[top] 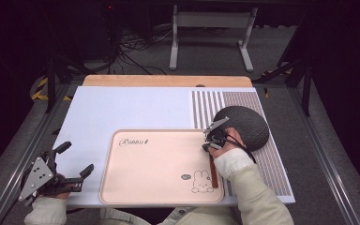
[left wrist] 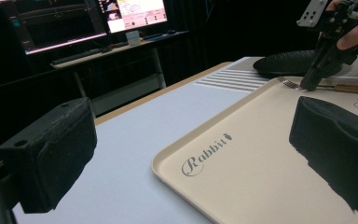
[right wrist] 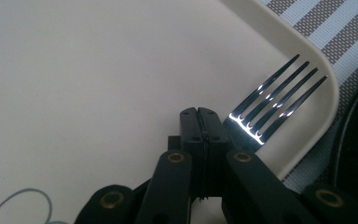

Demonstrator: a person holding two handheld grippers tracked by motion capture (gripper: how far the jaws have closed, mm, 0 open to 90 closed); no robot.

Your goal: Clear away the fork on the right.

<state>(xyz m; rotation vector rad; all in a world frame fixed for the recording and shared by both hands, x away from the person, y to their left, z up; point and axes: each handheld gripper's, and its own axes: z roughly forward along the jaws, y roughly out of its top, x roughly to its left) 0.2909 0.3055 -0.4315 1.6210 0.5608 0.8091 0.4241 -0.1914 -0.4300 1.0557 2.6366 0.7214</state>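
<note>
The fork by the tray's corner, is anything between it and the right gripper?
Nothing visible. The right gripper has its jaws pressed together right beside the fork, which lies along the tray's right edge with its tines near the corner.

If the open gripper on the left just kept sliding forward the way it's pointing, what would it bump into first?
Probably the near corner of the tray. The left gripper points across bare table toward it, though its height above the rim is unclear.

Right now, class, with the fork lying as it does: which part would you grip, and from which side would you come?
Probably the brown handle, taken from straight above with the jaws across its width. The fork lies flat along the right edge of the tray, so nothing offers itself from the side. The handle is straight and thicker than the thin, shiny tines, which reach the tray's far corner.
</note>
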